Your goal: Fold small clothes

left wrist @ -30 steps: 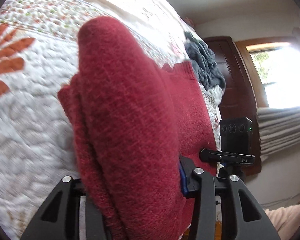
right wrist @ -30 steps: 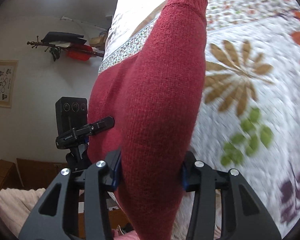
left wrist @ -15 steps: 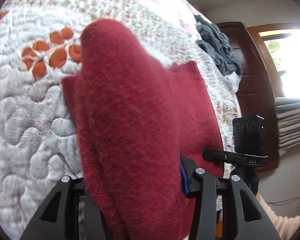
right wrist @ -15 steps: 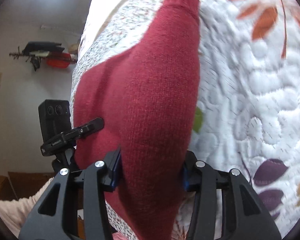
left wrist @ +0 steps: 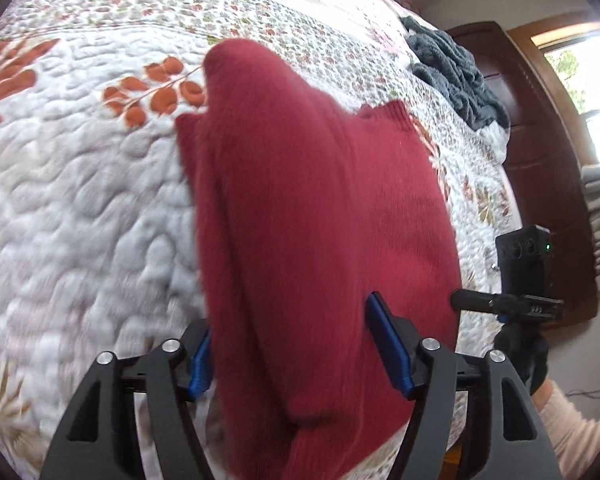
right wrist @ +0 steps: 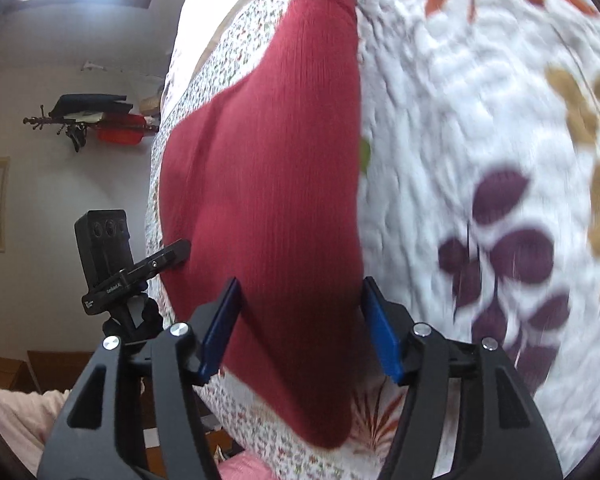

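Left tool (left wrist: 288,344): its two blue pads are spread apart, a thick fold of the red sweater (left wrist: 320,240) between them. The right pad (left wrist: 388,344) stands a little off the knit; the left pad is mostly hidden behind the cloth, so I cannot tell whether this tool is clamping the fold or merely straddling it.

Right tool (right wrist: 300,324): also spread wide, with a sleeve of the same red sweater (right wrist: 276,200) running out between the pads. The left pad (right wrist: 220,328) and the right one sit at the cloth's two edges; whether they press on it I cannot tell.

Sweater, seen from the left tool: a bulky roll starts between the fingers and runs straight ahead, ending in a rounded tip well forward. To the right of that roll a flatter panel with a ribbed edge lies on the bed quilt (left wrist: 80,208).

Sweater, seen from the right tool: the sleeve stretches forward from between the fingers to a ribbed cuff far ahead; the body bulges out to the left of the tool.

Quilt: white, stitched, with orange, purple and tan leaf prints and a small floral border; it lies under the sweater and fills the space ahead of both tools.

Grey garment (left wrist: 456,76): crumpled on the bed, far ahead and to the right of the left tool, well apart from the sweater.

Image quality: both views are somewhat motion-blurred.
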`<action>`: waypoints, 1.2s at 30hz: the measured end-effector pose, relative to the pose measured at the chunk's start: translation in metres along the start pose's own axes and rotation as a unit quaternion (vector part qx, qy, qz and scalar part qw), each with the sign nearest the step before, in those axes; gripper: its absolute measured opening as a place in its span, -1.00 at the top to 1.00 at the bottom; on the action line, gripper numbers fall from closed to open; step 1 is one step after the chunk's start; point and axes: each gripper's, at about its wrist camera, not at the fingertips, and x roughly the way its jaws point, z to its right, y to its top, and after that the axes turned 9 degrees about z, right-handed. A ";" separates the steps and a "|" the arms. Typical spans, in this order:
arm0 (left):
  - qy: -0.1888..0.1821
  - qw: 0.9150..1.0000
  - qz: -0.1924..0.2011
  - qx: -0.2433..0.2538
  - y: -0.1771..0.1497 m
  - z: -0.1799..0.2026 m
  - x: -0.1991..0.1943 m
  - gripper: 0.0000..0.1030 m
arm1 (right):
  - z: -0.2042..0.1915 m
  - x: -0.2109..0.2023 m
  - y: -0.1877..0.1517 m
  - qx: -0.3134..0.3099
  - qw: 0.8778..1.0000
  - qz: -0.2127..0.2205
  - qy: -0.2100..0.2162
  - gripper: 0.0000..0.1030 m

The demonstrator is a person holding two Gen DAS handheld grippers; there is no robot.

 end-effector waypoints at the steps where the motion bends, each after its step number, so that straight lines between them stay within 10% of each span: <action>1: 0.004 1.000 -0.001 0.001 -0.007 0.000 -0.004 -0.34 | 0.000 0.001 -0.008 -0.002 1.000 -0.006 -0.002 -0.17; 12: 0.044 0.999 -0.013 -0.010 -0.048 -0.016 -0.018 -0.36 | 0.002 0.000 -0.037 0.013 0.999 -0.035 0.010 0.53; 25: 0.050 0.999 0.010 0.015 -0.064 -0.022 -0.021 -0.37 | 0.006 0.002 -0.048 -0.018 0.999 -0.006 -0.033 0.55; 29: 0.064 0.998 0.021 0.009 -0.067 -0.017 -0.027 -0.38 | -0.003 -0.008 -0.052 -0.035 0.998 0.020 -0.049 0.35; 33: 0.102 0.993 0.054 0.004 -0.072 -0.008 -0.044 -0.46 | -0.024 -0.024 -0.057 -0.071 0.990 0.070 -0.102 -0.38; 36: 0.134 0.988 0.080 0.008 -0.078 0.006 -0.059 -0.47 | -0.048 -0.034 -0.065 -0.094 0.981 0.111 -0.132 -0.57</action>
